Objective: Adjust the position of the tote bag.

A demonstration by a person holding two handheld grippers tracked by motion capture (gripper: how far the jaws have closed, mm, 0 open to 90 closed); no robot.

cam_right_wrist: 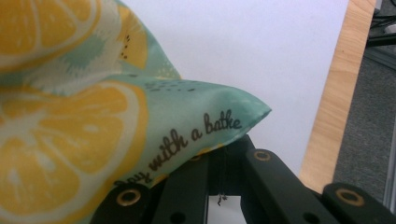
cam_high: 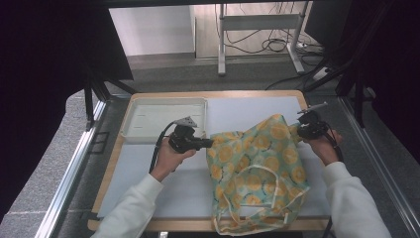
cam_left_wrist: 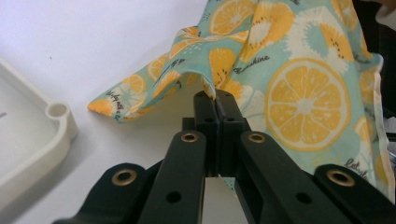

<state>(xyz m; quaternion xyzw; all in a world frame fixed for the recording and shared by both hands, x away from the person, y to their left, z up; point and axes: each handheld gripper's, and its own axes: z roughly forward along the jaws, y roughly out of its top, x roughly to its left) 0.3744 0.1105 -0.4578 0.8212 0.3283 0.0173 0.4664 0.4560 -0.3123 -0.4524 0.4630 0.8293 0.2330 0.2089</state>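
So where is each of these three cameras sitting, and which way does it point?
High view: above the person's side, facing forward and down on the table; both forearms, left gripper and right gripper pinch the bag.
Left gripper view: rides the left gripper, along shut jaws at the bag and tray.
Right gripper view: along its jaws, at a bag corner.
Shared: the bag.

The soft cloth tote bag (cam_high: 257, 163) is mint green, printed with orange slices and black script; the shallow plastic tray (cam_high: 130, 124), far left, is plain cream-white.
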